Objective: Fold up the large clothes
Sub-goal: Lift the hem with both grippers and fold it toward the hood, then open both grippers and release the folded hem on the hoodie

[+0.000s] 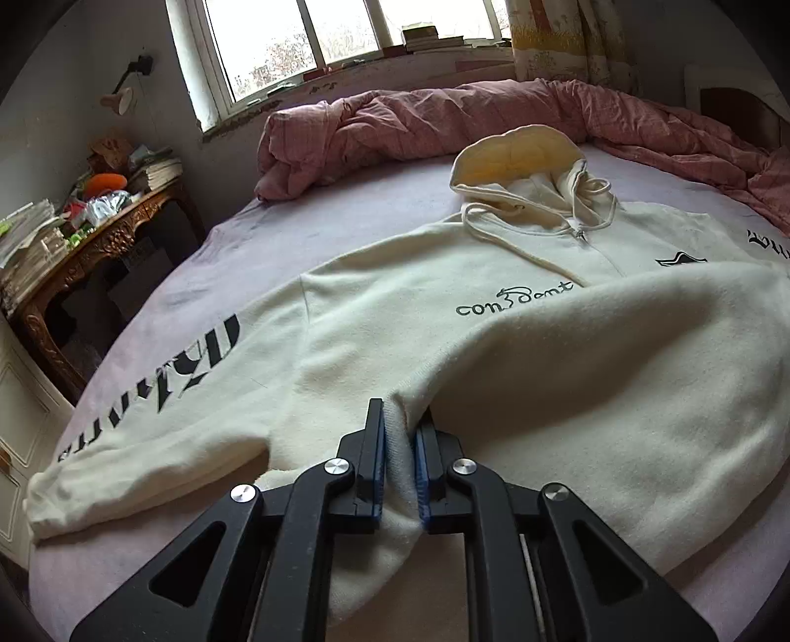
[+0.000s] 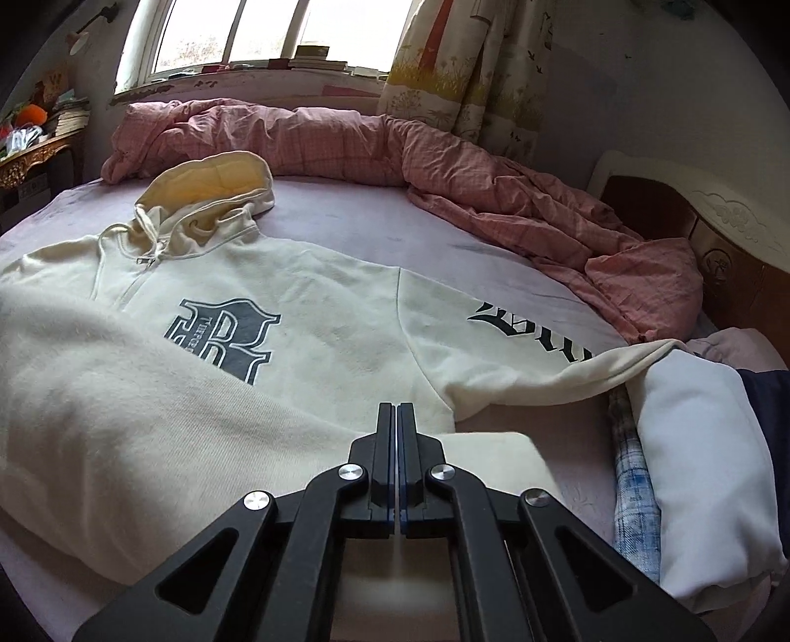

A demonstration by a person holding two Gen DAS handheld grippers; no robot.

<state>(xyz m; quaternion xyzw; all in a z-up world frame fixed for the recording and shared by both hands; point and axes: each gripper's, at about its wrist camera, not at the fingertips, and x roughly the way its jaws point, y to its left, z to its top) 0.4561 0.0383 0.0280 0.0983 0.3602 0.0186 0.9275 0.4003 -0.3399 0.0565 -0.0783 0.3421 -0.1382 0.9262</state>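
Observation:
A cream hoodie (image 1: 395, 316) with dark lettering lies front up on a pale pink bed (image 1: 237, 237), hood toward the window. Its bottom part is folded up over the chest. My left gripper (image 1: 401, 424) is shut on the hoodie's ribbed hem at the left corner of that fold. In the right wrist view the hoodie (image 2: 316, 306) shows its "R" logo, and its lettered sleeve (image 2: 533, 341) stretches right. My right gripper (image 2: 398, 415) is shut just above the hoodie's right side; I see no cloth between its jaws.
A crumpled pink duvet (image 2: 444, 163) runs along the far and right sides of the bed. Folded clothes (image 2: 701, 444) are stacked at the right edge. A cluttered carved wooden table (image 1: 98, 232) stands left of the bed, under the window (image 1: 316, 44).

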